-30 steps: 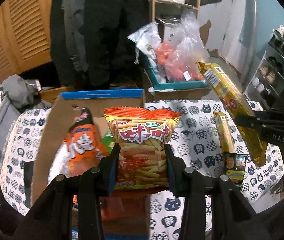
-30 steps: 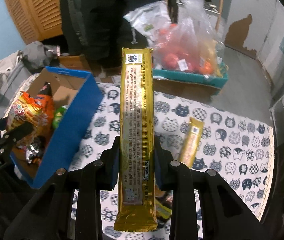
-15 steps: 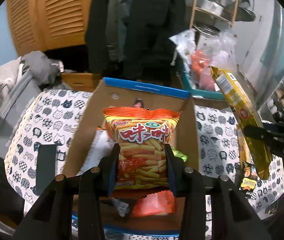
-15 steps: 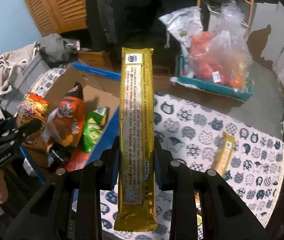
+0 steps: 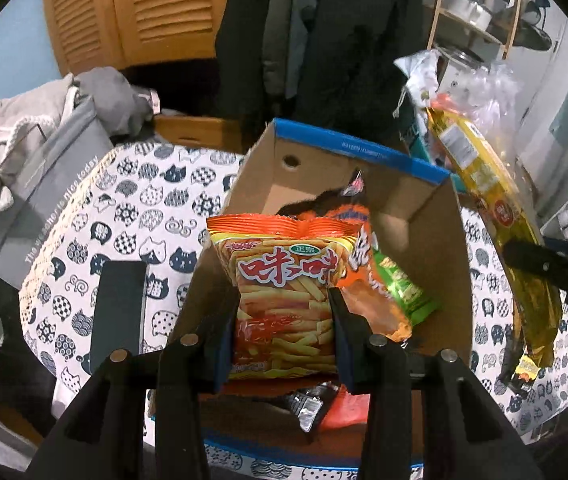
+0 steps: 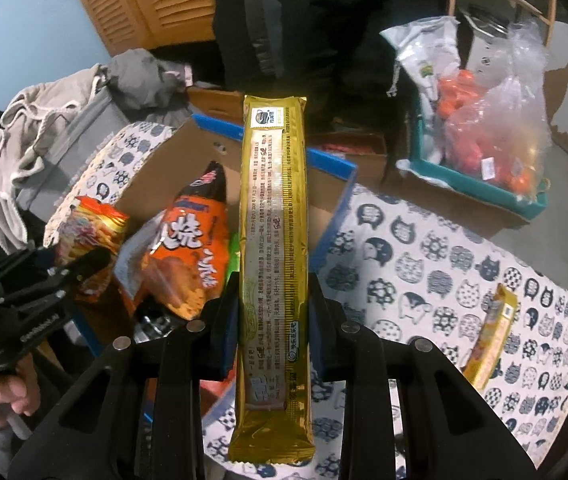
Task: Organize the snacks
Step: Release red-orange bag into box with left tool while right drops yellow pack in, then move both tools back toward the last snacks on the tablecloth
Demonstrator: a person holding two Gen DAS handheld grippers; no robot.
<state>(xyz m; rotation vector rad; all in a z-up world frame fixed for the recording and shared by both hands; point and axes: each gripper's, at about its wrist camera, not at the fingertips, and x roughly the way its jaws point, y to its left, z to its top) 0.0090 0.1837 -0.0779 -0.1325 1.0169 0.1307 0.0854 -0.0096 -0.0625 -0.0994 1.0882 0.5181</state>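
Here the left gripper is clamping an orange fries-print snack bag over the cardboard box; the right gripper is pinching a long gold packet.

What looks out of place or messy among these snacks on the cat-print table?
One small yellow snack pack lies alone on the cat-print tablecloth, outside the cardboard box. In the box, the orange bag and green bag lean askew rather than stacked.

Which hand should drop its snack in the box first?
Probably the left. The left gripper holds the fries bag right over the open cardboard box. The right gripper grips the long gold packet nearer the box's right wall, partly over the cat-print tablecloth.
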